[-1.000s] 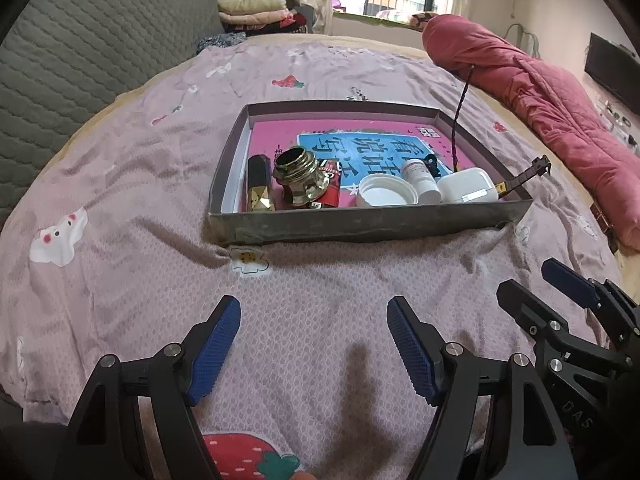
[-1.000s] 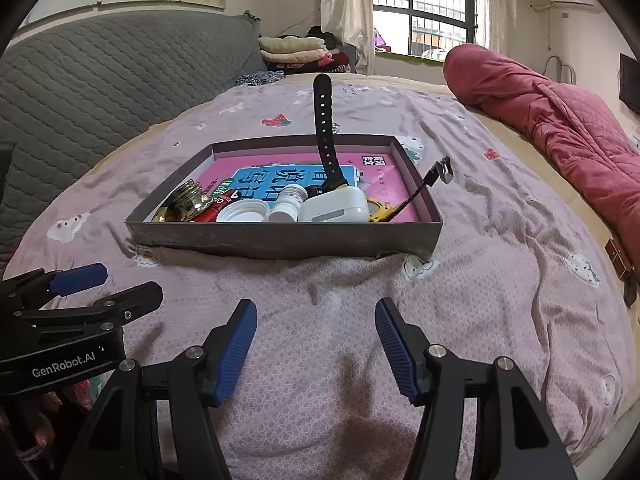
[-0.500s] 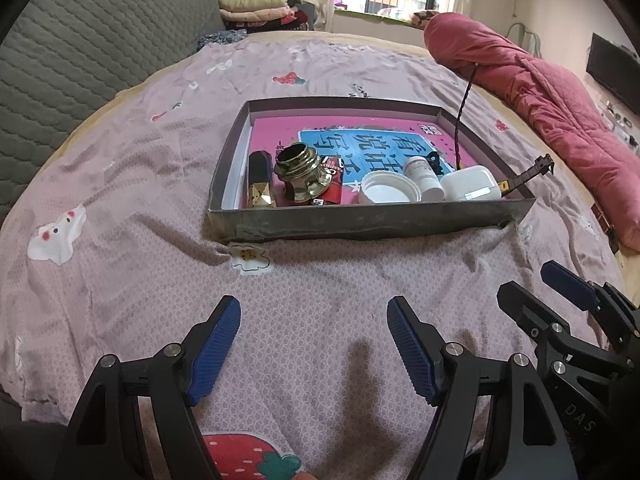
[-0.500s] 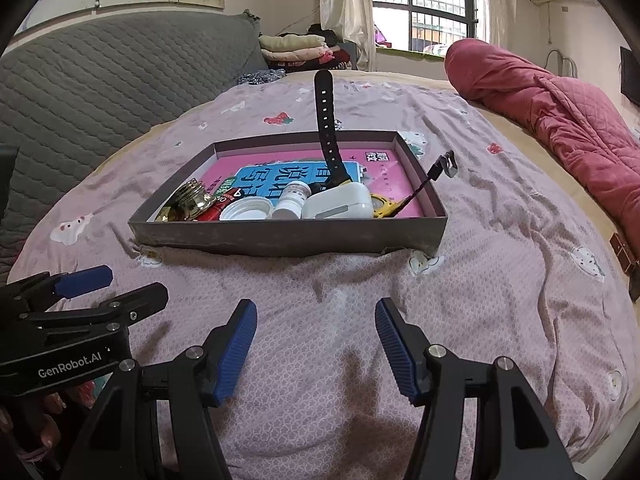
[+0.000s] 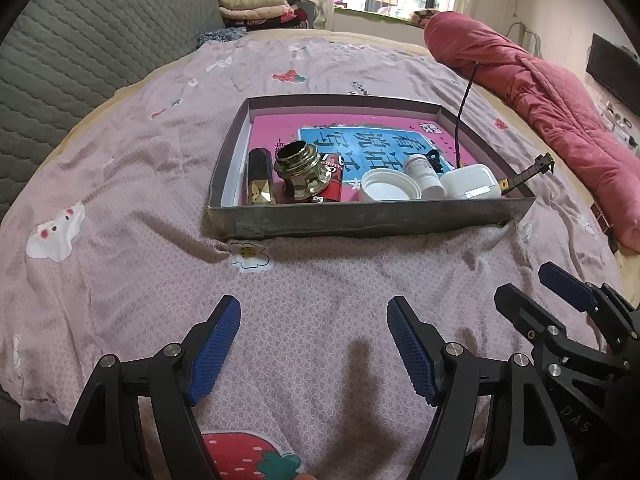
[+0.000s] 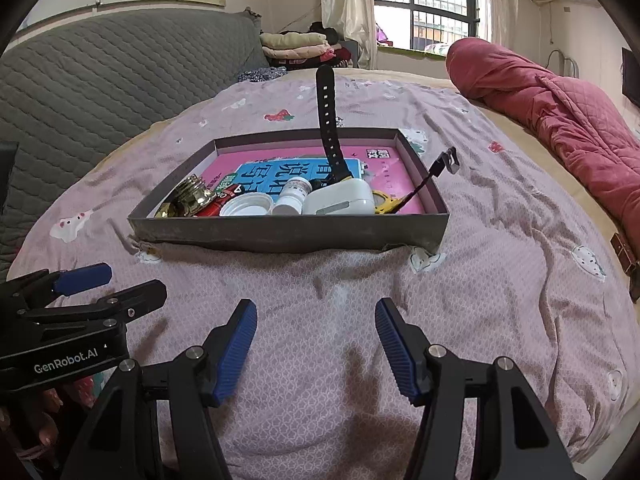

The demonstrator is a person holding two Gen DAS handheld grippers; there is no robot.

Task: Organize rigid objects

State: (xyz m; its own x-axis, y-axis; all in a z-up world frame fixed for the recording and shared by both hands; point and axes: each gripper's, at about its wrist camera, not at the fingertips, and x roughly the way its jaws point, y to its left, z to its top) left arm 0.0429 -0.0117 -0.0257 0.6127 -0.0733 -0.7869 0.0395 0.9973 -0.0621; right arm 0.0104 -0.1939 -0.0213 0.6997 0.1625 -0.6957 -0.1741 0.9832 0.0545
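Observation:
A shallow grey box (image 5: 360, 222) (image 6: 288, 234) with a pink book lining its floor lies on the bed. Along its near wall sit a black and gold tube (image 5: 260, 178), a brass fitting (image 5: 302, 168) (image 6: 192, 196), a white lid (image 5: 386, 188) (image 6: 248, 204), a small white bottle (image 5: 422, 170) (image 6: 294, 196), a white earbud case (image 5: 470, 182) (image 6: 340, 200) and a watch with its black strap (image 6: 328, 120) standing up. My left gripper (image 5: 314, 344) and right gripper (image 6: 316, 340) are both open and empty, hovering over the sheet in front of the box.
The bed has a pink patterned sheet (image 5: 120, 184). A red quilt (image 5: 540, 92) lies along the right side. A grey padded headboard (image 6: 100, 92) stands at the left. Folded clothes (image 6: 296, 46) are stacked near the window.
Both grippers have drawn back slightly from the box, which now sits a little farther away in both views. Both stay open and empty.

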